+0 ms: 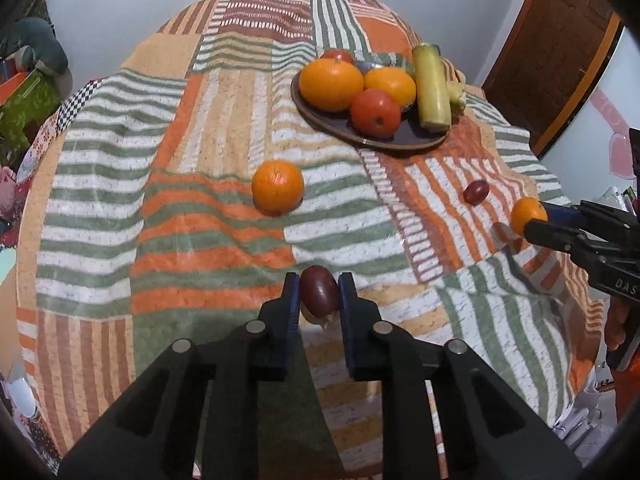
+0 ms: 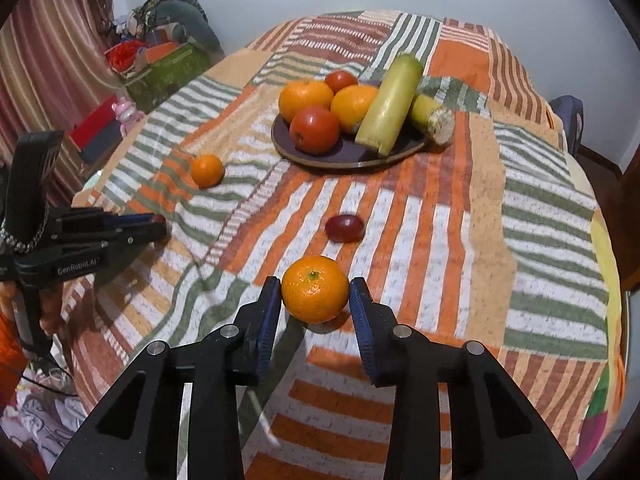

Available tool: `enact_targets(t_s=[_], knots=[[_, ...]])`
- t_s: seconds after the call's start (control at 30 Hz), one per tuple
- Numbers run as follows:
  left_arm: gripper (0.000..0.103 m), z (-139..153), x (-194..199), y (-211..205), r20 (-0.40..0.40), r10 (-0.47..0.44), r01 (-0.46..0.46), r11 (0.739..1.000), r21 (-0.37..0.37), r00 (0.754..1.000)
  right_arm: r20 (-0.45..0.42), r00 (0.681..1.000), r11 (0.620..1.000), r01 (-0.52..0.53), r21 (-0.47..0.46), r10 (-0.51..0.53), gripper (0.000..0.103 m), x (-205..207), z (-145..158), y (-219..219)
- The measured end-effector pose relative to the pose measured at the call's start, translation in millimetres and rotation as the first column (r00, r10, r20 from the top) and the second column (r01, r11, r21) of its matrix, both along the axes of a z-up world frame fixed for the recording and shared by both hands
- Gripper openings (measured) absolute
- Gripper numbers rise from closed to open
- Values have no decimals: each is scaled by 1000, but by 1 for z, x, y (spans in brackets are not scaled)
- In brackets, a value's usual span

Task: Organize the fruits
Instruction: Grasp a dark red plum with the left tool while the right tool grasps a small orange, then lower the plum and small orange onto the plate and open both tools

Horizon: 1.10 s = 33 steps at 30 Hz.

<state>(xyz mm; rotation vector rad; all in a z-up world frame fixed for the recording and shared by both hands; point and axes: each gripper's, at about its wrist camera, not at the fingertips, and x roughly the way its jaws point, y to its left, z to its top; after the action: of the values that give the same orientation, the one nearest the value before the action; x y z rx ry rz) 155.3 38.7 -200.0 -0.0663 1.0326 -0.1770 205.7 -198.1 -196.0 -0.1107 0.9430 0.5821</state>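
Observation:
My left gripper (image 1: 319, 286) is shut on a dark red plum-like fruit (image 1: 319, 295), just above the cloth. My right gripper (image 2: 316, 294) has its pads on both sides of a small orange (image 2: 315, 289) that rests on the cloth; it also shows in the left wrist view (image 1: 528, 215). A dark brown plate (image 2: 352, 156) at the back holds two oranges (image 2: 306, 98), two tomatoes (image 2: 315, 129) and two pale green cane-like pieces (image 2: 390, 106). A loose orange (image 1: 277, 186) and a second dark red fruit (image 2: 344, 228) lie on the cloth.
The round table wears a striped patchwork cloth (image 2: 460, 220). A wooden door (image 1: 560, 48) stands at the right in the left wrist view. Boxes and clutter (image 2: 160, 60) lie beyond the table's left side in the right wrist view.

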Motion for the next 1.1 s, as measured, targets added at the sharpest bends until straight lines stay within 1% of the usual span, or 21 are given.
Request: enact_targets(t_s=[0.2, 0.3, 0.47, 0.6, 0.63, 0.83, 0.97, 1.1], knots=[[19, 20, 18, -9, 46, -26, 26, 1000, -9, 999, 46, 999, 999, 6, 32, -8, 33, 18, 15, 3], [19, 27, 30, -14, 65, -38, 38, 999, -1, 997, 63, 998, 999, 4, 40, -7, 33, 27, 21, 7], [19, 36, 61, -20, 92, -51, 51, 999, 0, 994, 83, 997, 999, -1, 47, -3, 33, 49, 28, 15], [19, 41, 87, -26, 107, -66, 64, 998, 19, 992, 102, 995, 999, -5, 53, -1, 33, 69, 34, 23], [19, 41, 93, -26, 108, -70, 68, 997, 21, 992, 119, 993, 998, 1, 65, -9, 33, 73, 36, 25], [19, 34, 127, -33, 102, -90, 86, 995, 39, 991, 138, 990, 998, -12, 66, 3, 33, 103, 39, 41], [19, 20, 145, -34, 78, -95, 91, 995, 45, 992, 118, 993, 998, -34, 54, 28, 33, 121, 34, 54], [19, 9, 157, -31, 53, -92, 90, 995, 35, 994, 110, 993, 998, -42, 48, 37, 33, 135, 28, 64]])
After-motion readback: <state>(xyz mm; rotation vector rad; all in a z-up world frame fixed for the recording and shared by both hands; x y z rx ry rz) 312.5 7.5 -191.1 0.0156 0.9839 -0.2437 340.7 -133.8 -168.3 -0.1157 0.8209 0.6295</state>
